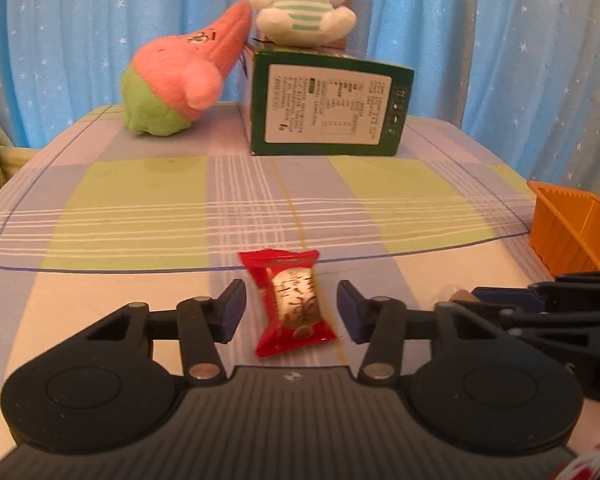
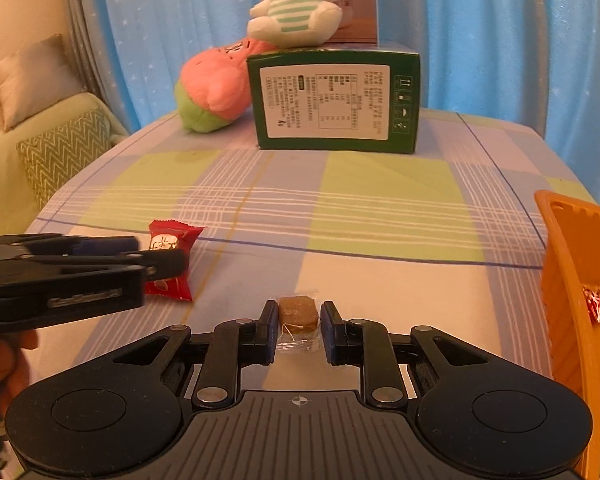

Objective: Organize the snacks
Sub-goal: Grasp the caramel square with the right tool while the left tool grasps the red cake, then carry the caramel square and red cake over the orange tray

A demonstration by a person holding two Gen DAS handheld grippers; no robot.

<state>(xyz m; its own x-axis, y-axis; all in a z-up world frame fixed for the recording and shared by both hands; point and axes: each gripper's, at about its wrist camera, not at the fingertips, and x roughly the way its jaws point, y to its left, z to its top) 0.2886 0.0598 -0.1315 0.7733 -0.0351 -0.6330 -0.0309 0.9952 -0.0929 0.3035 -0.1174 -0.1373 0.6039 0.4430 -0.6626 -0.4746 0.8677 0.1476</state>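
Gripping a clear-wrapped brown candy [image 2: 297, 316] on the near checked worktop [image 2: 380, 288], the right claw [image 2: 299, 330] stands clenched, while the left claw [image 1: 291, 312] straddles a red-wrapped candy [image 1: 290, 302] unclenched, pads apart from the wrapper; orange basket [image 2: 560, 300] at right.

Ahead of me, from ten to two o'clock, hangs a blue curtain [image 1: 480, 60] sprinkled with small white stars. My table wears a plaid cloth [image 2: 380, 192] of green, lavender and cream. At nine o'clock sits a pale green sofa [image 2: 4, 168] with a beige cushion [image 2: 32, 80] and a zigzag pillow [image 2: 64, 152]. The light is warm and dim.
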